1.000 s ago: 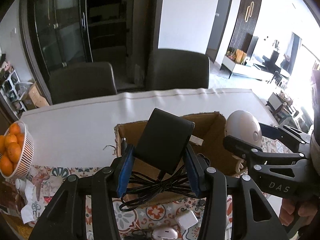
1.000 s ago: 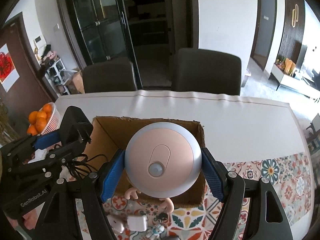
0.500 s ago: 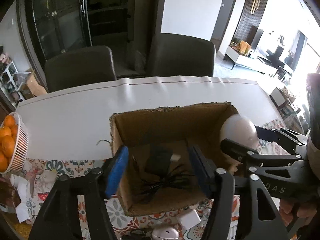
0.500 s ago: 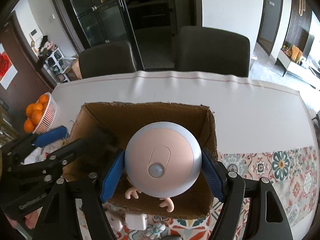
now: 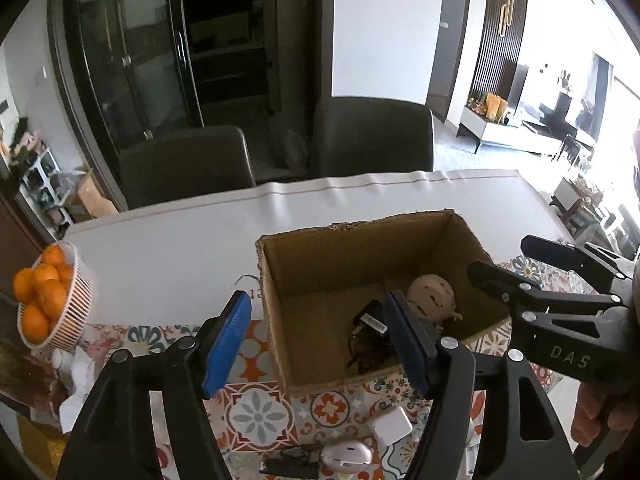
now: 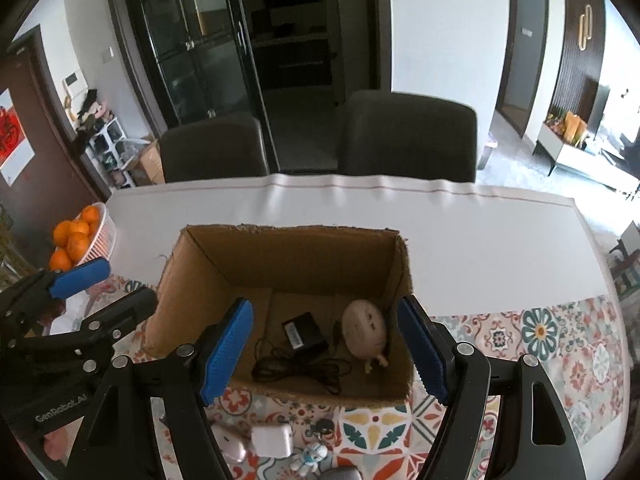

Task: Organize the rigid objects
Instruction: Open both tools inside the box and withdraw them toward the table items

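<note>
An open cardboard box [image 5: 416, 236] [image 6: 288, 252] stands on the table. Inside lie a black power adapter [image 6: 303, 335] [image 5: 370, 322] with its tangled cable [image 6: 296, 370] and a round pink toy [image 6: 365, 334] [image 5: 431, 295] with small limbs. My left gripper [image 5: 320, 344] is open and empty above the box's near left wall; it also shows in the right wrist view [image 6: 104, 284]. My right gripper [image 6: 330, 350] is open and empty above the box; it also shows in the left wrist view [image 5: 516, 260].
A white basket of oranges [image 5: 50, 300] [image 6: 86, 240] stands at the left table edge. In front of the box lie a white charger block [image 6: 271, 440] [image 5: 390, 426], a pinkish mouse [image 5: 346, 454] and a small white figure [image 6: 310, 456]. Two dark chairs [image 6: 408, 136] stand behind the table.
Both grippers opened. The black adapter dropped from the left gripper into the box, then the pink toy dropped from the right. Both grippers have drawn back and up.
</note>
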A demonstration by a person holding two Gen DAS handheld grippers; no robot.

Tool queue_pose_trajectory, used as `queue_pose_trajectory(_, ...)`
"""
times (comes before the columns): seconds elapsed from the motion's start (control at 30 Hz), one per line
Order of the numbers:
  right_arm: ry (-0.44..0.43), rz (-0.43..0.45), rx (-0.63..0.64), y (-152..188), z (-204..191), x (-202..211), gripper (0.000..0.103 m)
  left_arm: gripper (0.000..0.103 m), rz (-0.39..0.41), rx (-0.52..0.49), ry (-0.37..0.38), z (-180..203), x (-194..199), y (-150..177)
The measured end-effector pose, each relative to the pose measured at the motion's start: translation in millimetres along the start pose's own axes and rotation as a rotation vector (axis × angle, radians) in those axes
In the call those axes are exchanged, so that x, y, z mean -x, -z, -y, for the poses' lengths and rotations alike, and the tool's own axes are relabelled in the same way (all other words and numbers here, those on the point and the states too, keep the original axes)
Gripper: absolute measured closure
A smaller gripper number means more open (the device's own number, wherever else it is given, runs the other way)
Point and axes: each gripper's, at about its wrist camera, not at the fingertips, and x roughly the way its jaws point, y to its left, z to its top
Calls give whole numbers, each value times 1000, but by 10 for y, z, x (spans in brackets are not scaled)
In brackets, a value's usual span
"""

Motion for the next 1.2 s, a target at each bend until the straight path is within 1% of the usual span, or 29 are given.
queue_pose_trajectory(0.27,29,70,17,117,-31,341,28,34,27,-12,-6,67,286,133)
queue_pose_trajectory(0.47,34,77,25,219,-57,479,28,34,19,-24,-6,126,406,249)
queue_pose_trajectory(0.63,22,42,15,318,-52,512,28,33,-3,-29,11,160,446,353)
queue_pose_trajectory(0.7,11,24,15,382,-65,505,28,33,-12,-34,12,179,447,405)
queue_pose_trajectory(0.8,18,1,19,477,-63,479,28,33,-32,-43,5,201,429,493)
queue_pose_trajectory(0.97,22,-36,11,636,-49,410,28,33,-77,-46,11,229,347,657)
queue_pose_trajectory(1.2,19,-119,10,841,-17,292,28,33,-153,-72,26,273,224,844)
